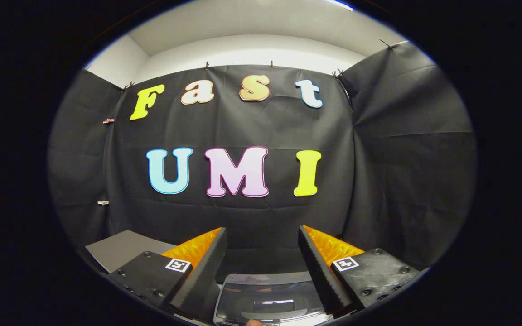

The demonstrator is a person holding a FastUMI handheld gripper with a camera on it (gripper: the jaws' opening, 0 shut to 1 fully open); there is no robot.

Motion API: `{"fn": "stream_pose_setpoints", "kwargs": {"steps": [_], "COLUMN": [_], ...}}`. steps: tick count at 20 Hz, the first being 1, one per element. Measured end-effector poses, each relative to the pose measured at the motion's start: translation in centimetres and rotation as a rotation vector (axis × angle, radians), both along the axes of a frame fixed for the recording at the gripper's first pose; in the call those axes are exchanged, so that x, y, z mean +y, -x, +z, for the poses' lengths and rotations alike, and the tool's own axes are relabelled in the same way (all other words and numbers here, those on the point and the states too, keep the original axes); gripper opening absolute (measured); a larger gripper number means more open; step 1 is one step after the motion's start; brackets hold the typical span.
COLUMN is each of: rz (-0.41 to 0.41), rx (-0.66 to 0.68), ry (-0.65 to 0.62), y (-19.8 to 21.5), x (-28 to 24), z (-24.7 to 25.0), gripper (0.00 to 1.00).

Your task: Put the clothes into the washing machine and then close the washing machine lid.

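Note:
My gripper (263,240) is held up facing the booth's black cloth wall, its two fingers spread wide apart with nothing between them. Below and between the fingers lies the washing machine (268,299), seen from above: a glossy, dark translucent lid in a pale grey surround, reflecting a strip of light. Whether that lid is fully down I cannot tell. No clothes are visible.
A grey flat surface (123,249) lies to the left of the left finger, against the cloth wall. The wall wraps round on both sides, with white room wall above it.

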State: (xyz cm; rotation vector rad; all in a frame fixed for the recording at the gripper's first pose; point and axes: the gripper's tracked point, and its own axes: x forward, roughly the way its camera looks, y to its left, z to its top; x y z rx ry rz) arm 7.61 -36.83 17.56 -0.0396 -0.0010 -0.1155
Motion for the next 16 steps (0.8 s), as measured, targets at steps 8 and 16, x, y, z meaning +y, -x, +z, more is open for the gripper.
{"fn": "stream_pose_setpoints", "kwargs": {"steps": [8, 16], "rz": [0.012, 0.013], "rx": [0.012, 0.028], "ry": [0.007, 0.003], "y": [-0.7, -1.3], "x": [0.4, 0.6], "z": [-0.2, -0.9], "gripper": [0.98, 0.98]}}
